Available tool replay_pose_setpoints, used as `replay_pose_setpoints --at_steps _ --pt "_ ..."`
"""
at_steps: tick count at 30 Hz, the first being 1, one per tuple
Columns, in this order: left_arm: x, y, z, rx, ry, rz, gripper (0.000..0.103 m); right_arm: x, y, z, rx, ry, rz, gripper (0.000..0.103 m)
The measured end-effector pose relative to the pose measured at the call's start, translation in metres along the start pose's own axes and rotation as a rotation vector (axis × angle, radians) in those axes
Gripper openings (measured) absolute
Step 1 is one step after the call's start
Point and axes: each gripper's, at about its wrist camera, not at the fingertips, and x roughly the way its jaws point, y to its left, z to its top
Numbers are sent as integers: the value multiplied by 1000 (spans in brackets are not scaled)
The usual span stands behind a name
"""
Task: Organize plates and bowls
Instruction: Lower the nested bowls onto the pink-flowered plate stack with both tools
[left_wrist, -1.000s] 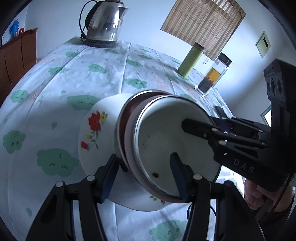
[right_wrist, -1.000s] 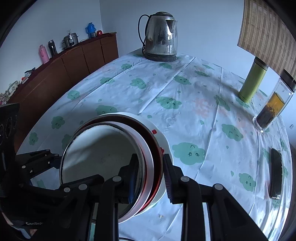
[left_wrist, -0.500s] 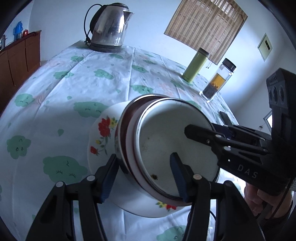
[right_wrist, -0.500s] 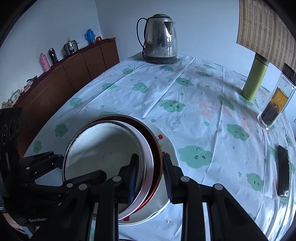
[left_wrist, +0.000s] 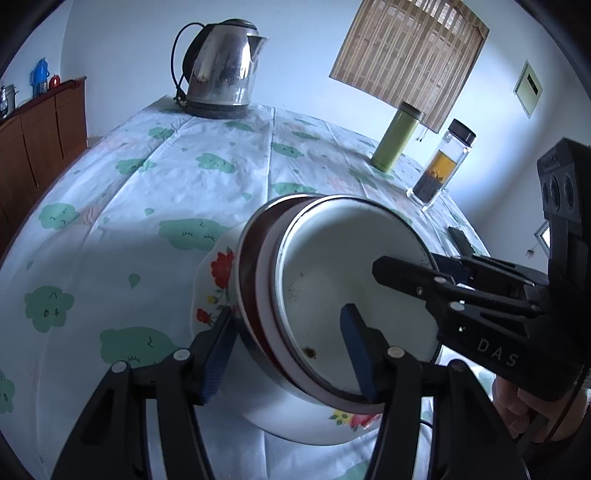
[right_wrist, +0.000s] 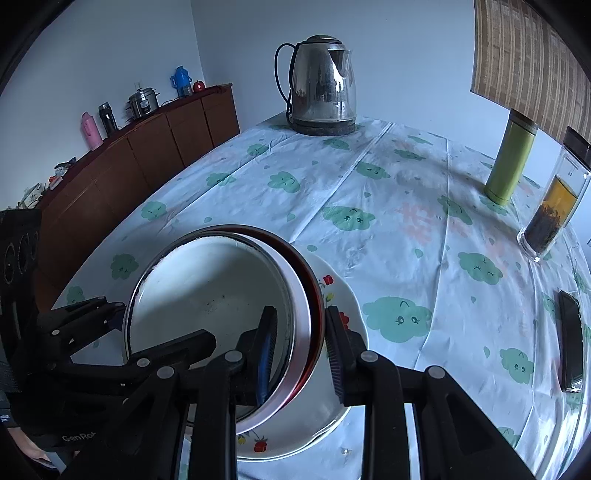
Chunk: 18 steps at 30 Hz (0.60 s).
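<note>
Nested bowls (left_wrist: 343, 291) clamped between left gripper (left_wrist: 288, 354) and right gripper (right_wrist: 299, 343); floral plate (right_wrist: 332, 373) beneath; stacking seemingly done, placement left.

Most of floral plate (left_wrist: 218, 273) hidden under stacked bowls (left_wrist: 332, 288); only rim crescents seen. Outer bowls shown as thin rims only; bowl count not resolved. Contact of right gripper (right_wrist: 301, 345) pads with bowl wall obscured by rim. Left gripper (left_wrist: 288, 347) arms cut off by bottom edge. Phone (right_wrist: 570, 349) partly lost near right edge. Small items on sideboard (right_wrist: 147, 147) too small to be identified. Blind (right_wrist: 532, 62) cropped at top.
</note>
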Motion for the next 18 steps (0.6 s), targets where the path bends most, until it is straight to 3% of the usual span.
replay_pose_setpoints --at_steps 4,14,18 --pt "2 -2 -1 29 -20 32 57 -1 5 -2 -21 -17 -13 28" --pt "0 0 -3 41 -69 8 59 -4 6 -16 -42 -120 -22 29" --pt "-6 0 -2 45 -99 0 71 -4 1 -19 -16 -171 25 29"
